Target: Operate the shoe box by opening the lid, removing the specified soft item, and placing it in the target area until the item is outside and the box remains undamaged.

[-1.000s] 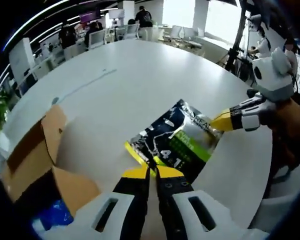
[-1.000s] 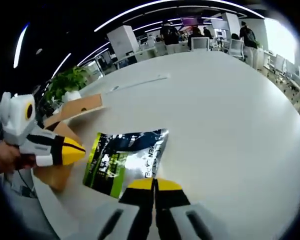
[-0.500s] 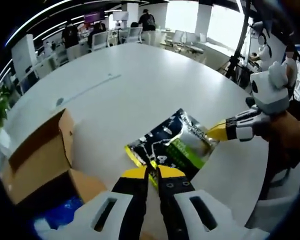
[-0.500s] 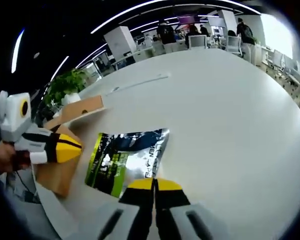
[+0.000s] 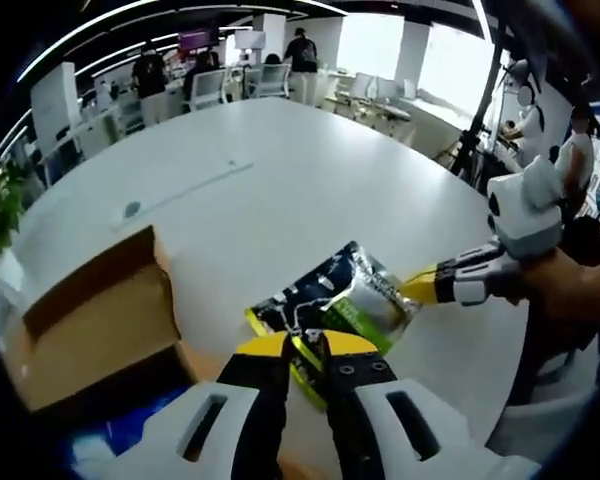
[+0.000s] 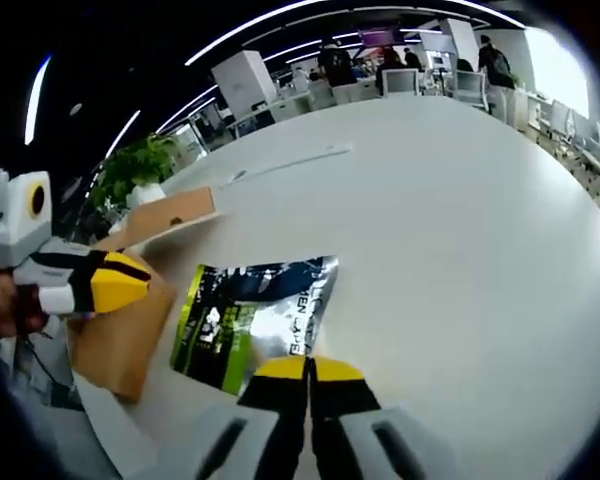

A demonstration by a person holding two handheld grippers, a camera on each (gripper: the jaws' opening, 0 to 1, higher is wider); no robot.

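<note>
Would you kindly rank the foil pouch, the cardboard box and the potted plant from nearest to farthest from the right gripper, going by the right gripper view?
1. Foil pouch, its edge at the right gripper.
2. Cardboard box, left of the pouch.
3. Potted plant, far left, beyond the box.

- An open-plan office: a large white round-edged desk [image 5: 280, 170] runs across the middle of the room.
- Beyond the desk's far edge stand office chairs [image 5: 210, 85] and more workstations, with people [image 5: 302, 50] among them.
- Long strip lights [image 6: 280, 15] curve across a dark ceiling.
- Bright windows [image 5: 365, 25] line the far wall.
- A potted green plant [image 6: 140, 160] stands off the desk's left edge.
</note>
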